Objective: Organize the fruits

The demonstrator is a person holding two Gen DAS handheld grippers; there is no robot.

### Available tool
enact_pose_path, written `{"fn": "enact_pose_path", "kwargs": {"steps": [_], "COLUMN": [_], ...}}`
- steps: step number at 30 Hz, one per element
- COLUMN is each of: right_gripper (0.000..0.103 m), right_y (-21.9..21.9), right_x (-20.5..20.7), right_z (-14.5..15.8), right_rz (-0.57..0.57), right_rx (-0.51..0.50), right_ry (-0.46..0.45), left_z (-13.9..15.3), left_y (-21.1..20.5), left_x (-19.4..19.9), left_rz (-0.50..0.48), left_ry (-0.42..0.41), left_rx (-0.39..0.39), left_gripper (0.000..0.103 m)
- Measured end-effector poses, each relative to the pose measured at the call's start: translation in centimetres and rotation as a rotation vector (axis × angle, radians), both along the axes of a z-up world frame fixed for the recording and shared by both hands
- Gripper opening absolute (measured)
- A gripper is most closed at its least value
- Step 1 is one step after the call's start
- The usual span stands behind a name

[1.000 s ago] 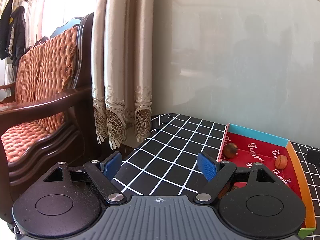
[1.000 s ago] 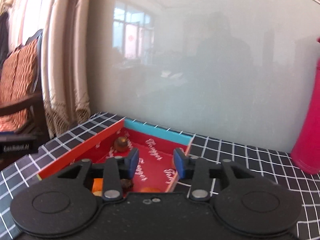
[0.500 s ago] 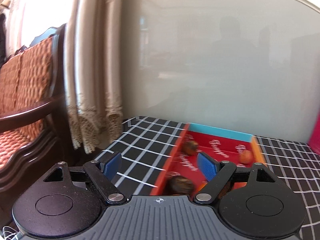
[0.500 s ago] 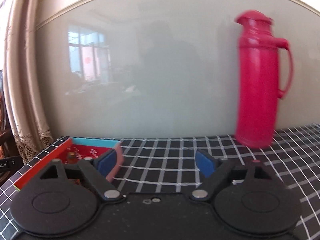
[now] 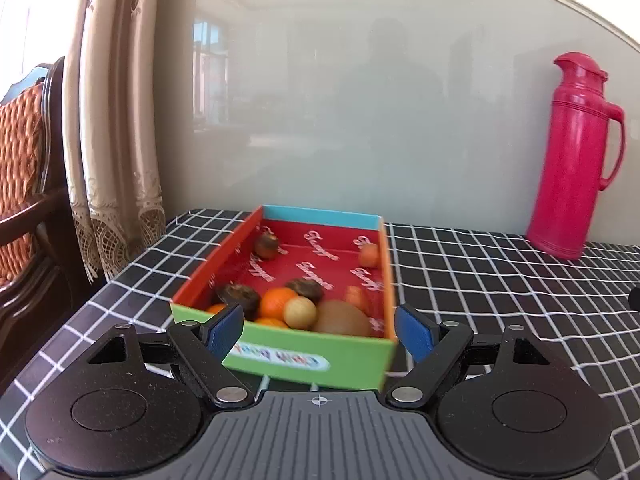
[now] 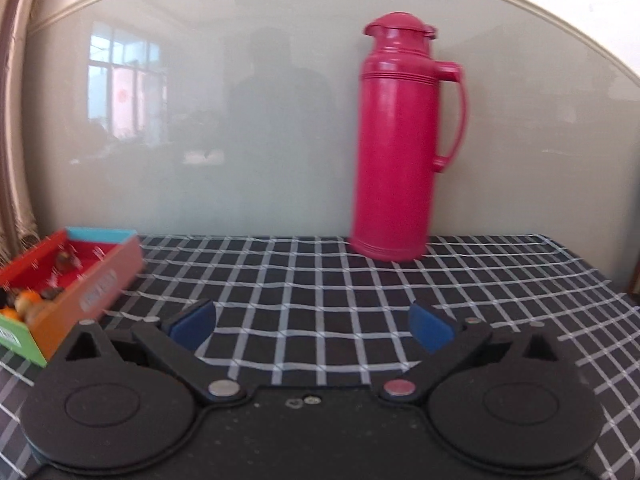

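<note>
1. Jaws, left gripper (image 5: 320,330): spread wide, holding nothing; the blue pads (image 5: 226,330) flank the near green end of the box (image 5: 308,360), which sits just ahead of and between them.
2. Jaws, right gripper (image 6: 312,326): spread wide, holding nothing; only checked cloth (image 6: 320,280) lies between the pads. The box is off past its left pad, and the flask (image 6: 394,140) stands well ahead, slightly right of centre.
3. Box, 1: open-topped, red inside, with green, orange, red and blue walls. All fruit seen lies in it.
4. Fruit, counted in the left view:
   - oranges (image 5: 276,302), about 3 at the near end, two of them partly hidden;
   - small orange fruit (image 5: 369,255), 2, one near the far right wall, one beside the kiwi;
   - dark brown round fruit (image 5: 238,294), 3, two near, one by the far left wall;
   - pale yellow round fruit (image 5: 300,312), 1;
   - kiwi (image 5: 342,318), 1.
   The count is approximate, since the near pile overlaps and is blurred.
5. Flask, 1: red, upright, handle to the right, well apart from the box.
6. Risks, as judged:
   - the near fruit is tightly packed, so closing on one piece may nudge neighbours or catch two;
   - round fruit may roll or slip from flat pads;
   - a pad may strike the green wall on the way in and shove the light box along the cloth;
   - a squeezed orange or kiwi may bruise.
</note>
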State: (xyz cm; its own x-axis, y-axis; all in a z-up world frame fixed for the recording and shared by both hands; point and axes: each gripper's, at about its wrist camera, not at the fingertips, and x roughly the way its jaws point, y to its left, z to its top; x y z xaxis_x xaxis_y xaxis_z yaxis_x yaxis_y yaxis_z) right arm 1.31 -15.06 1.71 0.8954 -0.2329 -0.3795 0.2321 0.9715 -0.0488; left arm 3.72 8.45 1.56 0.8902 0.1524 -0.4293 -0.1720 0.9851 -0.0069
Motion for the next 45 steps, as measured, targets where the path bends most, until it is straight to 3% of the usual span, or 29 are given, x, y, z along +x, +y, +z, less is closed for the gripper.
{"fn": "enact_pose_path", "kwargs": {"steps": [1,2,5,9,13,20,31,45], "right_gripper": [0.103,0.103,0.103,0.103,0.103,0.103,0.103,0.103], "right_y": [-0.2,-0.1,-0.1,0.2,1.2,2.5,4.6,4.6], "right_x": [-0.7,-1.5,-3.3,-3.5,-3.7,-3.2,-3.1,-3.0], "right_z": [-0.1,-0.2,-1.0,-0.6,-0.4,-0.6,-0.9,-1.1], "right_rz": [-0.002,0.000,-0.027,-0.013,0.013,0.023,0.050,0.051], "right_rx": [0.000,-0.005,-0.007,-0.001,-0.058,-0.055,-0.128,-0.133], "right_ry": [-0.011,-0.024,-0.064,-0.081,-0.101,-0.104,-0.095,-0.077], "left_z": [0.3,0.6,1.0,0.7,0.3,-0.1,-0.3,-0.5], "left_y": [-0.4,-0.7,-1.6,-2.2,-2.4,-2.8,-2.5,-2.4], "left_x": [-0.4,-0.8,-2.3,-3.7,-4.6,-6.4,-6.5,-6.6], "left_rz": [0.003,0.015,0.021,0.006,0.005,0.014,0.026,0.038], "left_ry": [-0.001,-0.010,-0.054,-0.024,-0.014,-0.060,-0.071,-0.082], "left_rx": [-0.004,-0.003,0.007,-0.001,0.040,0.095,0.078,0.067], "left_gripper": [0.097,0.103,0.103,0.103,0.103,0.103,0.103,0.103]}}
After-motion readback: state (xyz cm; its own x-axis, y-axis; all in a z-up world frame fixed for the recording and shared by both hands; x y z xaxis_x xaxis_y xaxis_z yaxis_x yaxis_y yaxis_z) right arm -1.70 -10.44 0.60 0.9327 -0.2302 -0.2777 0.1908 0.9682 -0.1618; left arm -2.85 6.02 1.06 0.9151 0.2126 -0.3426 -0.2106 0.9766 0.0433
